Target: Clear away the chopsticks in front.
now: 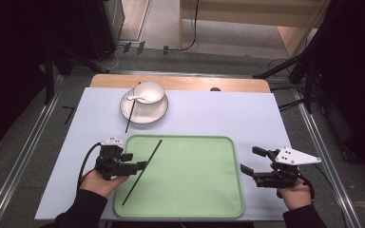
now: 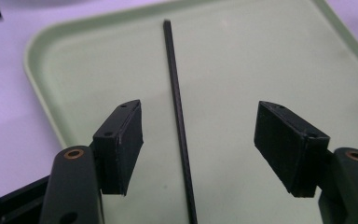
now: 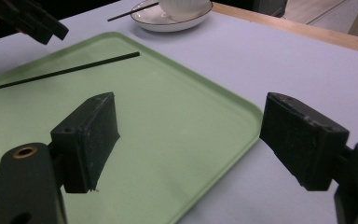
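A black chopstick (image 1: 154, 151) lies slantwise on the left part of a pale green tray (image 1: 195, 190). My left gripper (image 1: 134, 161) hovers over its middle, open; in the left gripper view the chopstick (image 2: 177, 102) runs between the two pads without touching either, and the left gripper (image 2: 200, 144) has the tray (image 2: 261, 56) beneath it. A second chopstick (image 1: 130, 114) rests across a white plate (image 1: 145, 114) that holds a bowl (image 1: 149, 91) with a spoon (image 1: 135, 98). My right gripper (image 1: 249, 159) stands open and empty at the tray's right edge (image 3: 242, 116).
The tray sits on a light mat over a wooden table (image 1: 180, 83). Plate and bowl (image 3: 184, 5) stand beyond the tray's far left corner. From the right gripper (image 3: 186, 140) I see the left gripper (image 3: 42, 25) across the tray, above the chopstick (image 3: 70, 70).
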The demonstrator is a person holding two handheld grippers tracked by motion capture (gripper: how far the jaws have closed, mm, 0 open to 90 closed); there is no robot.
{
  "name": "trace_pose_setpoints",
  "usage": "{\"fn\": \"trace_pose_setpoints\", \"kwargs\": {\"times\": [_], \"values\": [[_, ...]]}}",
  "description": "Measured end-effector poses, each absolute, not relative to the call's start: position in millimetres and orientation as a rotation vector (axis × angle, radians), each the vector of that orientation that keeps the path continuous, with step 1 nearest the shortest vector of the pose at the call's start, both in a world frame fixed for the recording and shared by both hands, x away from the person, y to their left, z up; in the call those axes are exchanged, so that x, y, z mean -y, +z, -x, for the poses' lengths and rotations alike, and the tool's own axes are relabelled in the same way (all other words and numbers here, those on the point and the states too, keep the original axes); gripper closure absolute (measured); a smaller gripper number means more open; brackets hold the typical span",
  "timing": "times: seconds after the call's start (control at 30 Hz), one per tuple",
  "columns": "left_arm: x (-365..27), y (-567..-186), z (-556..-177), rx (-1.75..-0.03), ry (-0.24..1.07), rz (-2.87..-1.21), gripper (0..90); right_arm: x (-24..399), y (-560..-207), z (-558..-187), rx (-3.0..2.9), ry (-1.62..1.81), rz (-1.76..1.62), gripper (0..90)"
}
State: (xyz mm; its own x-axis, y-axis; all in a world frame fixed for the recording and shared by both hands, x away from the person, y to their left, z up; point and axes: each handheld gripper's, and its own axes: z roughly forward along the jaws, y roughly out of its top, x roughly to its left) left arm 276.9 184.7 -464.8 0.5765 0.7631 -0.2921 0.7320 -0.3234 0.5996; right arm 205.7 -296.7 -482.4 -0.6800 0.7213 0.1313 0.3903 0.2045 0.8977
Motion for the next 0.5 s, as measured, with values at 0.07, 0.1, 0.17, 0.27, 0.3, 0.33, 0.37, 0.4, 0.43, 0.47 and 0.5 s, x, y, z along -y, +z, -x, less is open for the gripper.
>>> {"fn": "trace_pose_setpoints", "kwargs": {"times": [0.07, 0.1, 0.17, 0.27, 0.3, 0.33, 0.37, 0.4, 0.43, 0.47, 0.5], "values": [[-185, -459, -284, -1.184, 0.059, -2.099, 32.1, 297, -482, -206, -2.168, 1.465, -1.045, 19.7], [-185, -457, -288, -1.178, 0.061, -2.105, 31.6, 297, -482, -206, -2.167, 1.466, -1.045, 19.7], [-186, -452, -295, -1.169, 0.074, -2.107, 31.1, 297, -482, -206, -2.166, 1.468, -1.046, 19.7], [-188, -448, -305, -1.168, 0.075, -2.108, 31.0, 297, -483, -206, -2.166, 1.468, -1.047, 19.7], [-189, -446, -308, -1.173, 0.072, -2.107, 31.0, 297, -483, -206, -2.166, 1.468, -1.047, 19.7], [-190, -445, -312, -1.171, 0.07, -2.106, 31.0, 297, -483, -206, -2.168, 1.467, -1.044, 19.7], [-191, -442, -316, -1.173, 0.075, -2.106, 31.0, 297, -483, -206, -2.169, 1.466, -1.044, 19.7], [-192, -440, -318, -1.171, 0.083, -2.109, 31.1, 297, -483, -206, -2.171, 1.466, -1.042, 19.7], [-192, -438, -322, -1.173, 0.094, -2.113, 31.1, 297, -483, -206, -2.171, 1.466, -1.043, 19.7], [-193, -435, -326, -1.175, 0.101, -2.113, 31.2, 297, -483, -206, -2.17, 1.466, -1.044, 19.7], [-193, -434, -328, -1.173, 0.105, -2.109, 31.2, 297, -483, -206, -2.17, 1.467, -1.045, 19.7]]}}
